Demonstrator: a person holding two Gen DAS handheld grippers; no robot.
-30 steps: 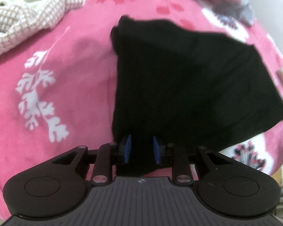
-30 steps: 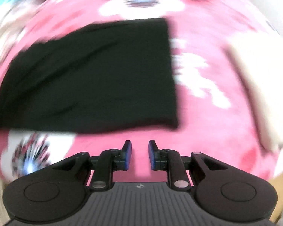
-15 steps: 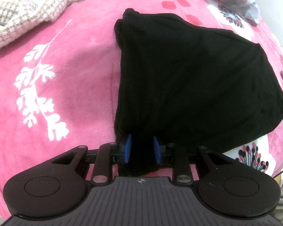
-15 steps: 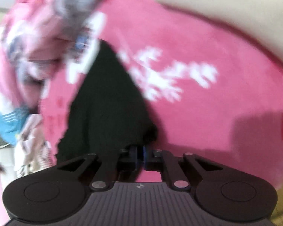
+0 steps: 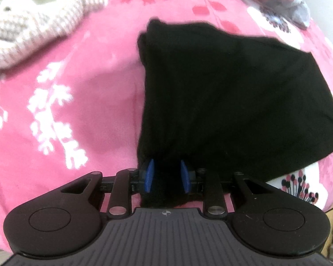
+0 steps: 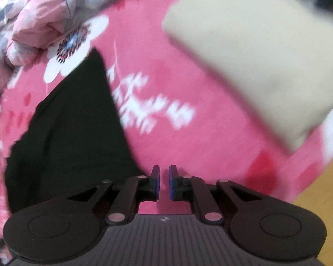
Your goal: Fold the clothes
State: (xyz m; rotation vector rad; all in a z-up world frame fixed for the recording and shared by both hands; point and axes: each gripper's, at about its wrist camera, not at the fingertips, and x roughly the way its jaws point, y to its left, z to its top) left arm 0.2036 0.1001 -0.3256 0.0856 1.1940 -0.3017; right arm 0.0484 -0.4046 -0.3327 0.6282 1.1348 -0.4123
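Black garment (image 5: 233, 97) lies folded flat on pink floral blanket (image 5: 77, 115), same spot as before — fold holds. Left tongs (image 5: 165, 175) still pinch its near corner. Right tongs (image 6: 164, 181) swung off garment edge, jaws opening, only blanket between — regrasp likely. Right view alone shows folded beige garment (image 6: 255, 62); left alone checked knit (image 5: 33, 28).

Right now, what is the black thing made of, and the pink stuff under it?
The black garment looks like soft, thin matte cloth, perhaps cotton knit: it sags and bunches without shine. The pink blanket beneath looks like plush fleece, fuzzy and dull, with printed white leaves. Blur leaves the exact fabrics open.
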